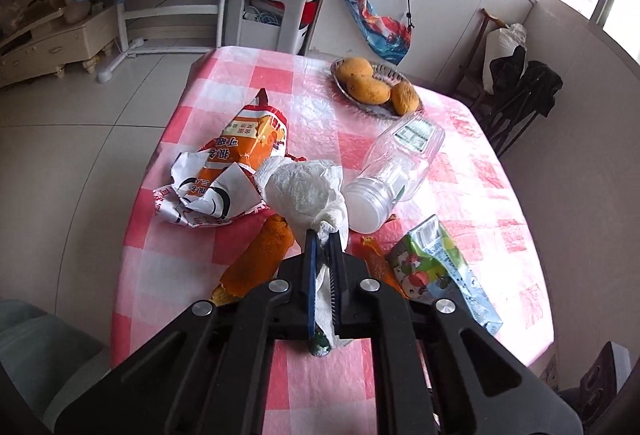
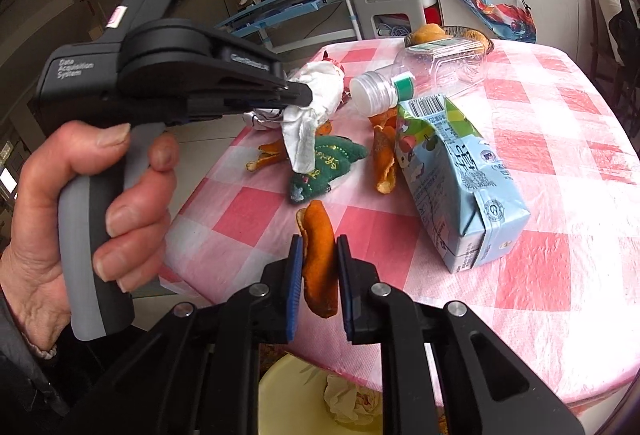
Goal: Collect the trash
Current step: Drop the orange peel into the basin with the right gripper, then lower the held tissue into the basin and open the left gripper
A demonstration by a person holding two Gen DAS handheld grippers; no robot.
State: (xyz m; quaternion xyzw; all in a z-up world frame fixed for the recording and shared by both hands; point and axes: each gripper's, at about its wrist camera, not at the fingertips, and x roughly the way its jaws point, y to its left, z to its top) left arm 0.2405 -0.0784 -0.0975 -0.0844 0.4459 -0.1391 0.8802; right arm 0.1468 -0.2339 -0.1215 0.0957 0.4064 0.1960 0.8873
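My left gripper (image 1: 323, 235) is shut on a crumpled white paper towel (image 1: 304, 191), which bulges past the fingertips and hangs down between the fingers. In the right wrist view that same left gripper (image 2: 306, 94) holds the paper towel (image 2: 316, 103) above the table, with a person's hand (image 2: 80, 211) on its handle. My right gripper (image 2: 318, 241) is shut on a strip of orange peel (image 2: 318, 255), lifted over the table's near edge. On the pink checked table (image 1: 460, 163) lie more orange peel (image 1: 260, 255), a torn snack wrapper (image 1: 224, 171), a clear plastic bottle (image 1: 396, 171) and a juice carton (image 2: 460, 187).
A glass dish of mangoes (image 1: 372, 85) stands at the table's far side. A small green stuffed toy (image 2: 328, 167) lies near the peels. Below the table's near edge stands a yellow bin (image 2: 296, 395) with crumpled paper inside. Cabinets, a desk and a white stool stand beyond.
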